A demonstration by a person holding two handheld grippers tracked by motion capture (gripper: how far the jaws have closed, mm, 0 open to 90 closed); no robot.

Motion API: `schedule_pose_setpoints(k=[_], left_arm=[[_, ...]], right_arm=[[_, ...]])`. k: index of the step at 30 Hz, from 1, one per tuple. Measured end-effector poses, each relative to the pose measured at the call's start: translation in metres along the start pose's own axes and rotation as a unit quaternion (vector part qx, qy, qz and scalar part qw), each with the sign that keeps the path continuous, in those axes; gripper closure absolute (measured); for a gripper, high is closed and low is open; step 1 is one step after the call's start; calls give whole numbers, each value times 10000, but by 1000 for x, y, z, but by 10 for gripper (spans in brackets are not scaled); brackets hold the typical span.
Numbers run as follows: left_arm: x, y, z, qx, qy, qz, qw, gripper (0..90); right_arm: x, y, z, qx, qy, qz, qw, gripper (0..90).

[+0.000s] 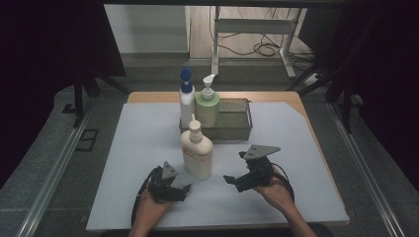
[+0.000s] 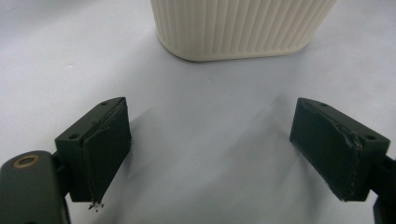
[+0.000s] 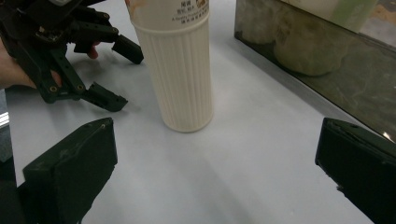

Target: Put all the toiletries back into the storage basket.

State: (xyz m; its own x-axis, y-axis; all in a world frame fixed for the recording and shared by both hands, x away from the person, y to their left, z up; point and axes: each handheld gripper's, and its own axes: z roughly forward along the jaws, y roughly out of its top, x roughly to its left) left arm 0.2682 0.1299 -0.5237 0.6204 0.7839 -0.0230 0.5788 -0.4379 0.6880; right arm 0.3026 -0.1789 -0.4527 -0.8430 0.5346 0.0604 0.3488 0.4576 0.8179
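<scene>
A cream ribbed bottle (image 1: pixel 196 154) stands upright on the pale mat, just in front of a metal basket (image 1: pixel 232 129). My left gripper (image 1: pixel 181 191) rests low at the bottle's near left, open, with the bottle's base (image 2: pixel 243 28) a short way ahead of its empty jaws (image 2: pixel 210 140). To the bottle's right, my right gripper (image 1: pixel 235 167) is open too. In the right gripper view its jaws (image 3: pixel 215 163) stand wide apart with nothing between them. The bottle (image 3: pixel 180 70) is ahead of them, and the left gripper (image 3: pixel 120 74) lies beyond it at the left.
In the basket (image 3: pixel 322 79) stand a white bottle with a blue cap (image 1: pixel 186 98) and a green pump bottle (image 1: pixel 207 104). The mat (image 1: pixel 143 148) covers most of a wooden table. Dark curtains hang on both sides, and table legs and cables lie on the floor behind.
</scene>
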Motion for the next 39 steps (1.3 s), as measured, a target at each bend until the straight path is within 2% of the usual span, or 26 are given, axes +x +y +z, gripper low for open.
schedule_pose_setpoints(k=[9, 20, 28, 39], left_arm=[[0, 0, 0, -4, 2, -1, 10000, 124], [0, 0, 0, -2, -2, -2, 10000, 124], [0, 0, 0, -11, -1, -14, 10000, 124], [0, 0, 0, -2, -4, -4, 10000, 124]], right_arm=[[4, 13, 10, 45, 18, -109, 9999, 0], [11, 28, 24, 117, -7, -129, 9998, 0], [13, 35, 36, 130, 78, -50, 9999, 3], [19, 49, 52, 125, 38, -232, 9996, 37]])
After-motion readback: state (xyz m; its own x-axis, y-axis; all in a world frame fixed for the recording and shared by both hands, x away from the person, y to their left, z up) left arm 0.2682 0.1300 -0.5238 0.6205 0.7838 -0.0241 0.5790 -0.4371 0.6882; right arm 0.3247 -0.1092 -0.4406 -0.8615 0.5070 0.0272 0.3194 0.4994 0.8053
